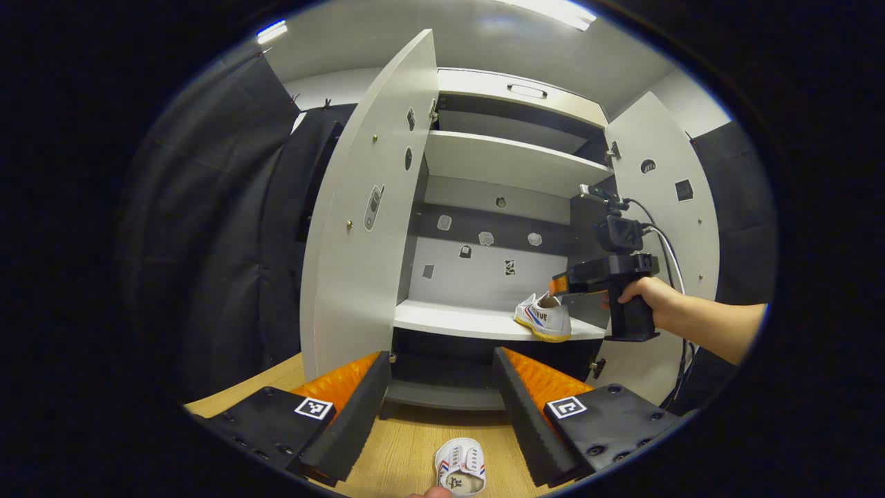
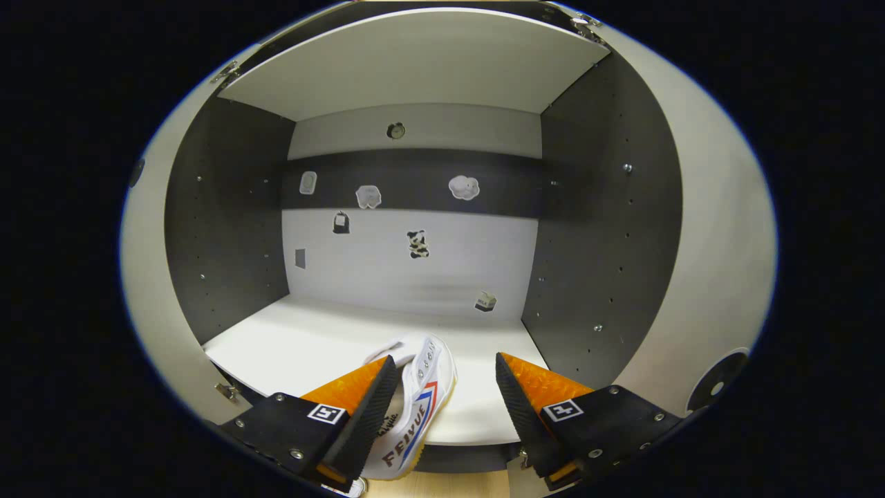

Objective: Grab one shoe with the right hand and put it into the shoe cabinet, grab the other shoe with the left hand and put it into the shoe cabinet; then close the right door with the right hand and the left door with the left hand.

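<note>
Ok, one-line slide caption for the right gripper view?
Open right gripper at the cabinet shelf, first shoe resting there between its fingers.

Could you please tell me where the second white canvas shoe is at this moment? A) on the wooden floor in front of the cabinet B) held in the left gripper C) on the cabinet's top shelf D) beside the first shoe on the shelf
A: the second white canvas shoe lies on the wooden floor, below the open left gripper; the first white canvas shoe sits alone on the white cabinet shelf.
</note>
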